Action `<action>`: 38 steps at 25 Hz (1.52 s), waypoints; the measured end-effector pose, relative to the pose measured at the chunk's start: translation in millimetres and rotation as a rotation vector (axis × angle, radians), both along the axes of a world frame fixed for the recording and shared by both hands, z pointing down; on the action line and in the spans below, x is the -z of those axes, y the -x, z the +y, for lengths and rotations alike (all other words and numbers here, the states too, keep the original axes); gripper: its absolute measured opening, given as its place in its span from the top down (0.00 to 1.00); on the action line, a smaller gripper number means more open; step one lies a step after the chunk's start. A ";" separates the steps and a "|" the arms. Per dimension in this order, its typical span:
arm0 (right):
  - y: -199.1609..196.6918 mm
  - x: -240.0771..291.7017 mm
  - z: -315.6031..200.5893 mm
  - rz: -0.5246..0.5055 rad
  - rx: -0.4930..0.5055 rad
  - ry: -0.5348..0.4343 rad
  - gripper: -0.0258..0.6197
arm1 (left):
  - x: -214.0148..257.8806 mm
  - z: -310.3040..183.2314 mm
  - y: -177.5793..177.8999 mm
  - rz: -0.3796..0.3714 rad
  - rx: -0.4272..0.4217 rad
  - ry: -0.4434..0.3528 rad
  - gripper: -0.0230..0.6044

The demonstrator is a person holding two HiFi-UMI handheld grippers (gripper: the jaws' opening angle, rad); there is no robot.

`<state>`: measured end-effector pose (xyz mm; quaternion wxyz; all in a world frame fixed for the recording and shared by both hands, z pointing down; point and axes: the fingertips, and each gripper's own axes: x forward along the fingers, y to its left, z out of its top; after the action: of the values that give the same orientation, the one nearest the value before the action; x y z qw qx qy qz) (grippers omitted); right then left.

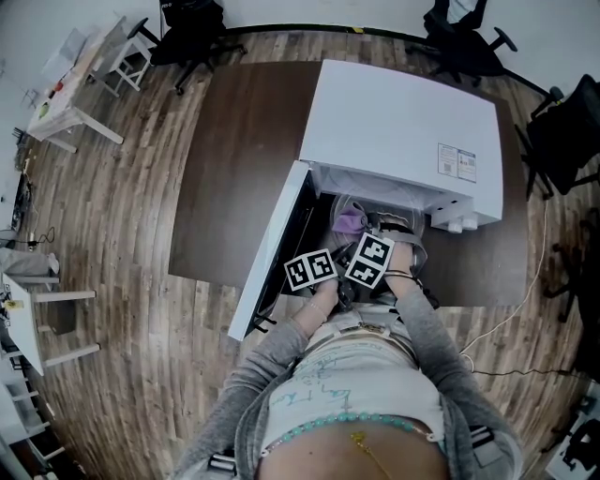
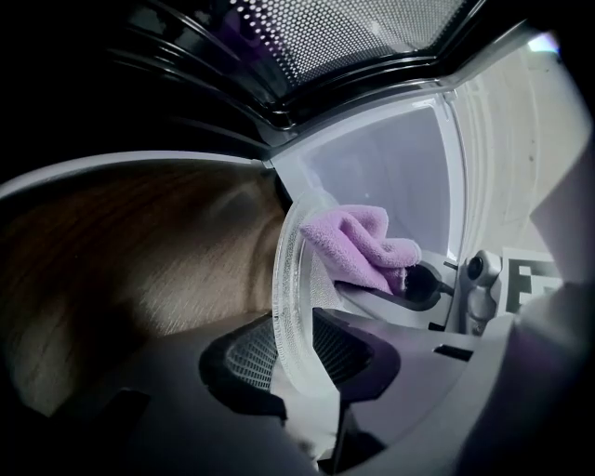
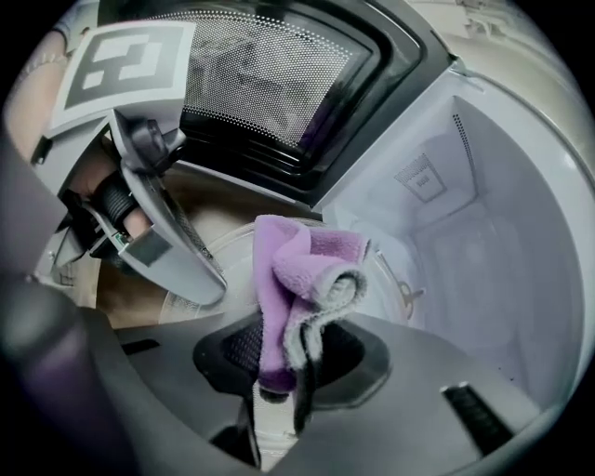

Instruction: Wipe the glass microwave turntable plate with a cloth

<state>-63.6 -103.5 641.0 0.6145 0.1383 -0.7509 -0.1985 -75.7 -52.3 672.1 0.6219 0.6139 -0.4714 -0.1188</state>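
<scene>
My left tool (image 2: 299,361) is clenched on the rim of the round clear glass turntable plate (image 2: 288,270), held on edge at the mouth of the open white microwave (image 1: 403,131). My right tool (image 3: 279,367) grips the folded purple cloth (image 3: 284,279) (grey on 1 side) against the plate's face. The oven sits on a dark brown surface (image 1: 234,159).

**Workroom with a wood floor, from above**

Underfoot, grey-brown wood-plank floor (image 1: 141,309). At centre, dark brown table (image 1: 244,159). Along the pale far wall (image 1: 300,11), black office chairs (image 1: 192,28); one more chair (image 1: 567,131) at right. At left, white tables (image 1: 80,80). Soft, even light.
</scene>
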 end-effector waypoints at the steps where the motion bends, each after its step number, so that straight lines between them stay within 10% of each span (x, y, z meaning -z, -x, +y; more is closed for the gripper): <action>1: 0.3 0.7 -2.1 0.001 0.003 -0.008 0.78 | 0.1 0.1 0.1 0.000 -0.001 0.000 0.80; 38: -109.4 8.2 -42.9 -0.069 -0.277 -0.050 0.78 | 0.6 2.0 5.7 0.003 0.026 0.012 0.80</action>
<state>45.8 -146.3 632.8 0.6061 0.2628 -0.7402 -0.1256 -81.5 -50.2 671.5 0.6248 0.6039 -0.4790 -0.1249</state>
